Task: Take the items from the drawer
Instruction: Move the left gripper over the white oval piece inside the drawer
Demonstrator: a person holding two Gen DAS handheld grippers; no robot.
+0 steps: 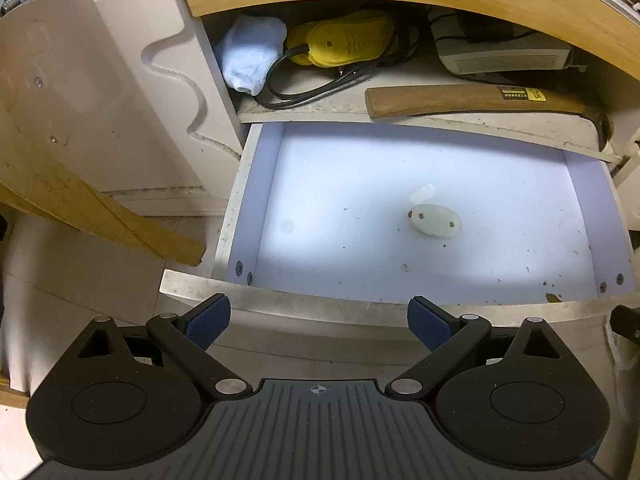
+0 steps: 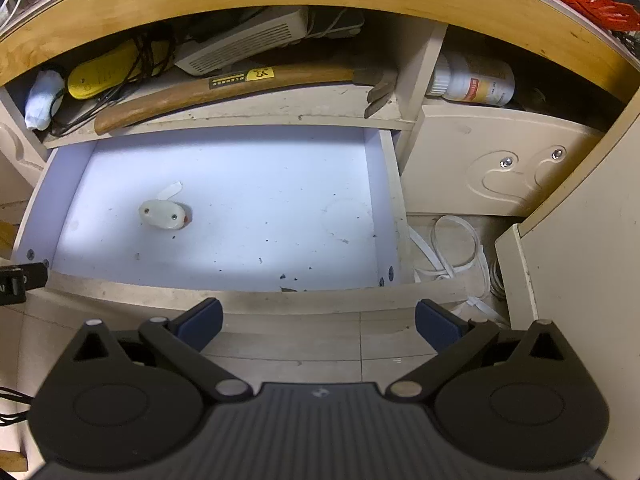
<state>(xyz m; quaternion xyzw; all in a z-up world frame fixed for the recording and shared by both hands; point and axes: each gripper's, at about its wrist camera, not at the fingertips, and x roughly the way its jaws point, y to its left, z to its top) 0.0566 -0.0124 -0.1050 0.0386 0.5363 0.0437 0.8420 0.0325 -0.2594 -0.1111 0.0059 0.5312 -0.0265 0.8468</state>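
The white drawer (image 1: 520,216) (image 2: 280,200) is pulled open. On its floor lies a small pale oval piece (image 1: 435,221) (image 2: 163,214) with two screws, and a small clear scrap (image 1: 423,193) (image 2: 170,190) just behind it. My left gripper (image 1: 319,322) is open and empty, in front of the drawer's front edge. My right gripper (image 2: 318,326) is open and empty, in front of the drawer's right half. A bit of the left gripper shows at the left edge of the right wrist view (image 2: 20,280).
The shelf above the drawer holds a wooden-handled hammer (image 1: 472,100) (image 2: 224,88), a yellow insole-shaped device with a black cord (image 1: 344,42) (image 2: 108,68), a white sock (image 1: 250,54), and a white box (image 1: 504,56). A bottle (image 2: 472,82) lies in the right compartment. A wooden plank (image 1: 100,212) leans at left.
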